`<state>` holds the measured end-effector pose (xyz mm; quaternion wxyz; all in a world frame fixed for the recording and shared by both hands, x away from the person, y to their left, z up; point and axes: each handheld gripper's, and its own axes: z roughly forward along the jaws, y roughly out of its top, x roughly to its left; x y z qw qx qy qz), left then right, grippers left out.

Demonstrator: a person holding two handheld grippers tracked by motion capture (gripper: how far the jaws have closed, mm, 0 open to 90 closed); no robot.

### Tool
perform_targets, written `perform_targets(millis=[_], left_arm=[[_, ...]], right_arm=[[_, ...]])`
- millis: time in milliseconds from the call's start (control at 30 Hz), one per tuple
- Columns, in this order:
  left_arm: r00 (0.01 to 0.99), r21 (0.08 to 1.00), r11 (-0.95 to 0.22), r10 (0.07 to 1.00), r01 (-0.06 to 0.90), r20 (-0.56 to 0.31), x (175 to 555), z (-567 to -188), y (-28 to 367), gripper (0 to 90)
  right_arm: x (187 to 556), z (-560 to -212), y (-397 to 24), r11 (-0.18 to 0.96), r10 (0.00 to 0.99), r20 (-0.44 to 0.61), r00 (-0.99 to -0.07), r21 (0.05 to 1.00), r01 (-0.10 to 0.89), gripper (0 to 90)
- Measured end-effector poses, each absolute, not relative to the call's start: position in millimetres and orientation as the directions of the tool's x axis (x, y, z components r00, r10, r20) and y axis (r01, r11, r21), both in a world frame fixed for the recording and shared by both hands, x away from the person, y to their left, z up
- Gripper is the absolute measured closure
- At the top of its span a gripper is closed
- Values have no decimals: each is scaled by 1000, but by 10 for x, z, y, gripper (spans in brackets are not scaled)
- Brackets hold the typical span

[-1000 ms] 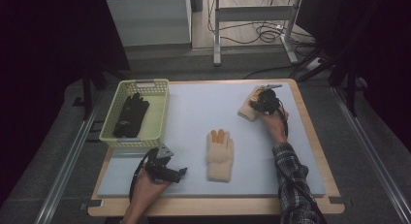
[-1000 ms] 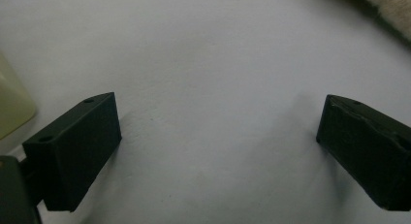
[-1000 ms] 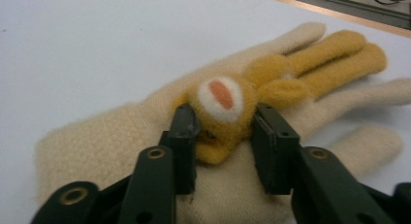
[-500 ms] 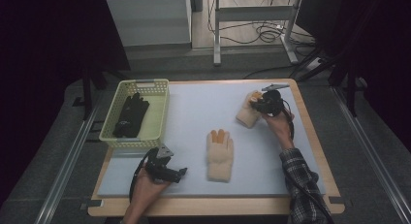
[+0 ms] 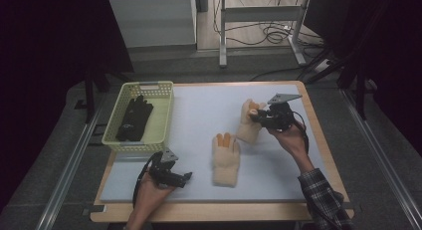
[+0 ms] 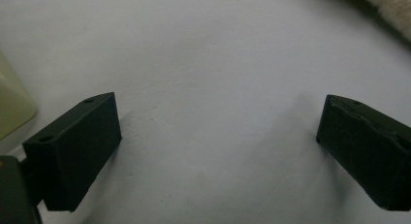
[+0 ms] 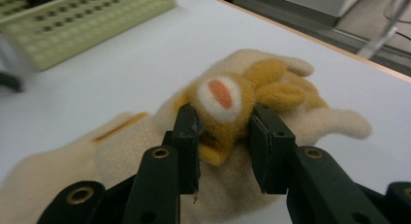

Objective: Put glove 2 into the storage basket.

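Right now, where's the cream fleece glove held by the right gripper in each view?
High view: cream fleece glove right of centre, lifted at the right gripper.
Right gripper view: centre, orange patch clamped between the black fingers.
Left gripper view: a cream fleece edge at top right; which glove, cannot tell.
Shared landmark: pale green plastic basket, top left in the right gripper view.

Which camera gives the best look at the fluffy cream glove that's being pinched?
The right gripper view: the held glove is close up, its orange patch squeezed between the black jaws. The high view shows it small beside the right gripper.
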<state>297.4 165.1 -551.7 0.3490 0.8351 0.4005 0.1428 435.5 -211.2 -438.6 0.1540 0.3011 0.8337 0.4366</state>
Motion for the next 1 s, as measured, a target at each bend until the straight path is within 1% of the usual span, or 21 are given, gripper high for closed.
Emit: perform_targets(millis=[233, 367, 533, 633, 767, 833, 900, 967, 1000], left_arm=[[637, 699, -434, 770, 569, -41, 2975, -5518, 1649, 23], [636, 699, -433, 770, 569, -41, 2975, -5518, 1648, 24], [637, 699, -434, 770, 569, -41, 2976, -5517, 1649, 23], [637, 700, -433, 770, 568, -40, 2975, -5518, 1649, 24], [637, 700, -433, 770, 568, -41, 2975, -5518, 1649, 24], [638, 698, -436, 769, 568, -40, 2975, -5517, 1651, 24], [638, 698, -436, 769, 568, -39, 2975, -5517, 1651, 24], [636, 700, -431, 771, 569, -43, 2974, -5519, 1648, 24], [636, 700, -432, 771, 569, -42, 2974, -5518, 1648, 24]], right_arm=[[3851, -4245, -1978, 467, 538, 7, -843, 830, 305, 657], [3620, -4246, -1853, 481, 487, 22, -873, 828, 288, 655], [3491, -4370, -1672, 511, 450, 38, -892, 808, 292, 651], [3489, -4512, -1556, 532, 442, 50, -896, 789, 307, 649], [3506, -4717, -1420, 571, 437, 38, -898, 760, 311, 639], [3501, -4802, -1374, 577, 439, 37, -898, 754, 313, 618], [3492, -4873, -1343, 583, 447, 22, -894, 751, 310, 572], [3489, -4933, -1321, 589, 451, 30, -892, 741, 323, 490], [3482, -4962, -1311, 589, 456, 34, -890, 738, 329, 464]])
